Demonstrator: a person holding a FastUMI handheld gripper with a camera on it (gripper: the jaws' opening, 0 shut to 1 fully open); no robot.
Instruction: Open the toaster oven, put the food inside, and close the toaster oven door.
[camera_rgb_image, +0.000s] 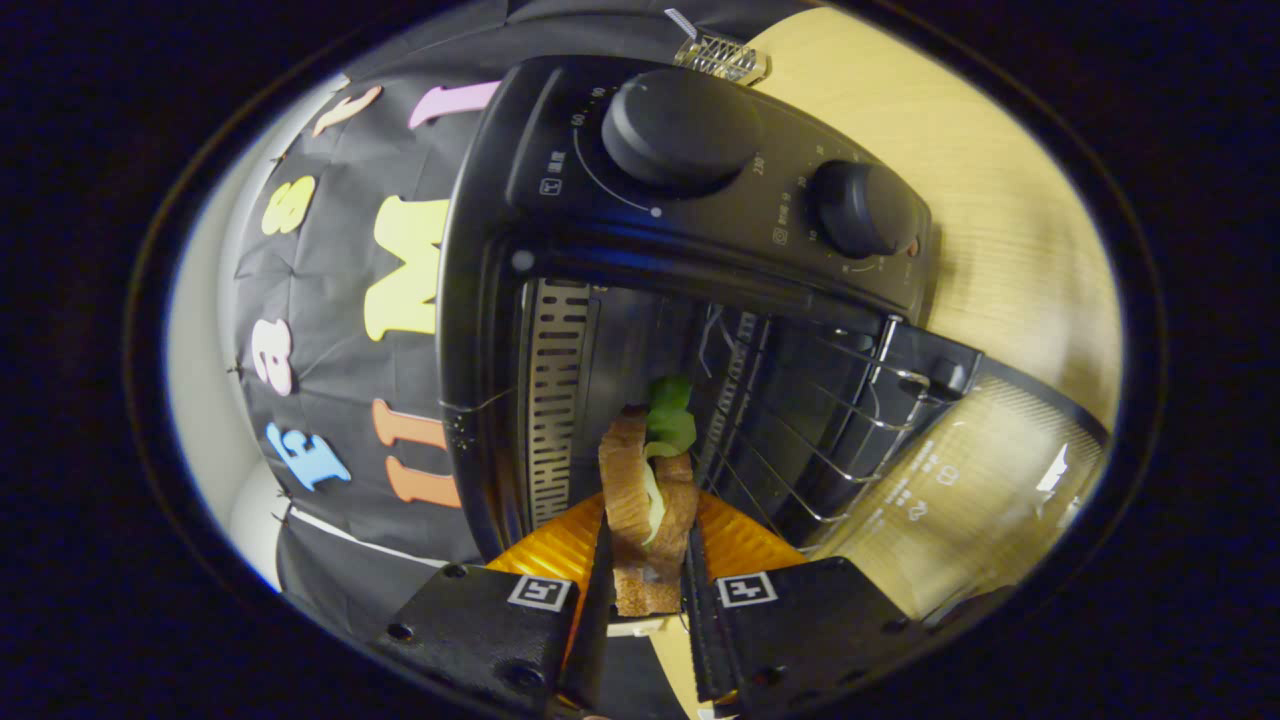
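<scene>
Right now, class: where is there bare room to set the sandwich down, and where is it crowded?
The gripper is shut on the sandwich. Free: the wire rack inside the open toaster oven, just ahead, and the lowered glass door. Crowded: between the fingers, where sandwich and orange plate sit.

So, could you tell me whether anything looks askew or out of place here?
Nothing is spilled or damaged. The gripper is shut on the sandwich, whose lettuce pokes out ahead, at the toaster oven with its door open.

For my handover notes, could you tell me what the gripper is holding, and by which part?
The gripper is shut on the sandwich, its fingers pressing the two bread faces at the near end.
</scene>
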